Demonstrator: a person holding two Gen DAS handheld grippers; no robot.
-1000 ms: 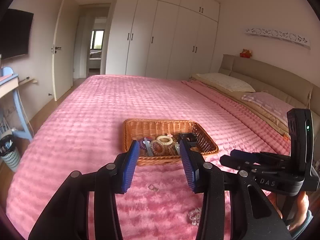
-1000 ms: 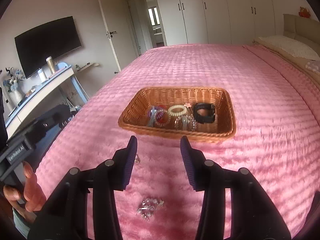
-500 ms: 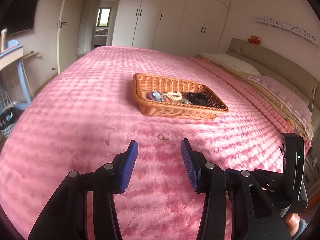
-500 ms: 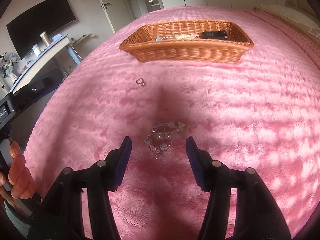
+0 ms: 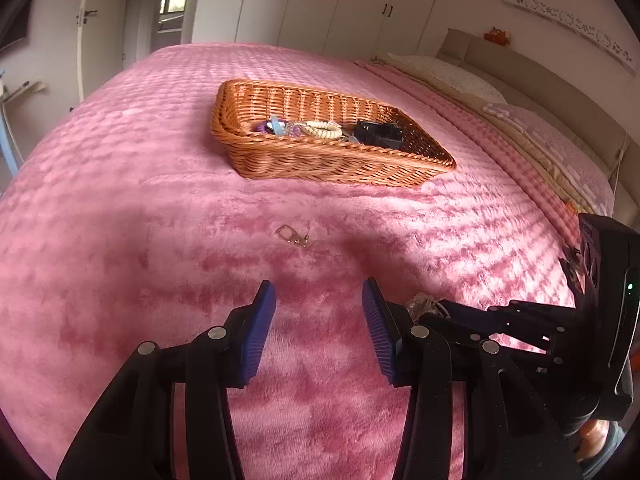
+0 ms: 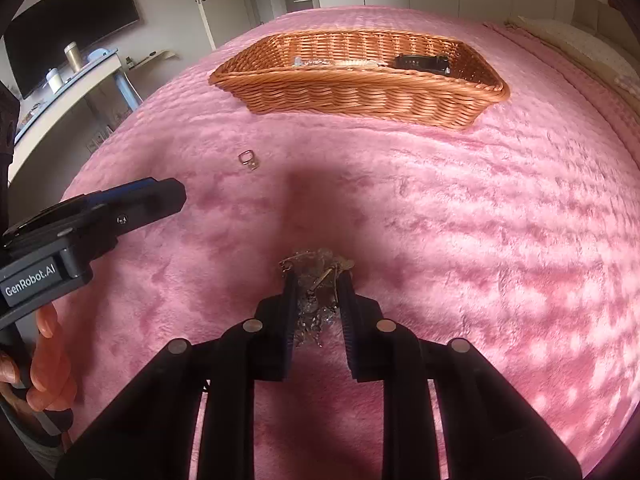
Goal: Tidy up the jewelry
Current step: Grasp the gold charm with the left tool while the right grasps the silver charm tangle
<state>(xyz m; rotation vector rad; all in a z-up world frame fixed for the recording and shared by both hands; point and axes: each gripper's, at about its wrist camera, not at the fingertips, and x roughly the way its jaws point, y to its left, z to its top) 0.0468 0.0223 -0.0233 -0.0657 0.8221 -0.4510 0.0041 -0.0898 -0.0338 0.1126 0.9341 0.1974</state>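
1. Nearest in the right wrist view, the right gripper (image 6: pixel 318 284) has just been closing; half a second ago its jaws stood wide on either side of the bracelet (image 6: pixel 316 300), and now they are pinched in on that tangled heap of clear beads and thin metal links, which lies between them on the blanket (image 6: pixel 460 220). I judge the pickup is made or all but made, so the lift toward the basket should come next.
2. The left gripper (image 5: pixel 318 300) has come down low over the blanket. Its ribbed blue pads (image 5: pixel 260 328) stand apart with nothing between them.
3. A little further out lies the small ring (image 5: pixel 290 235), a thin metal loop with a trailing bit, loose on the plush. It sits just ahead of the left gripper, likely its target.
4. The blanket is pink, deep-piled and dimpled, soft enough for small pieces to sink in.
5. Furthest is the basket (image 6: pixel 360 92), shallow, rectangular, woven wicker, already holding coiled hair ties and a black band.
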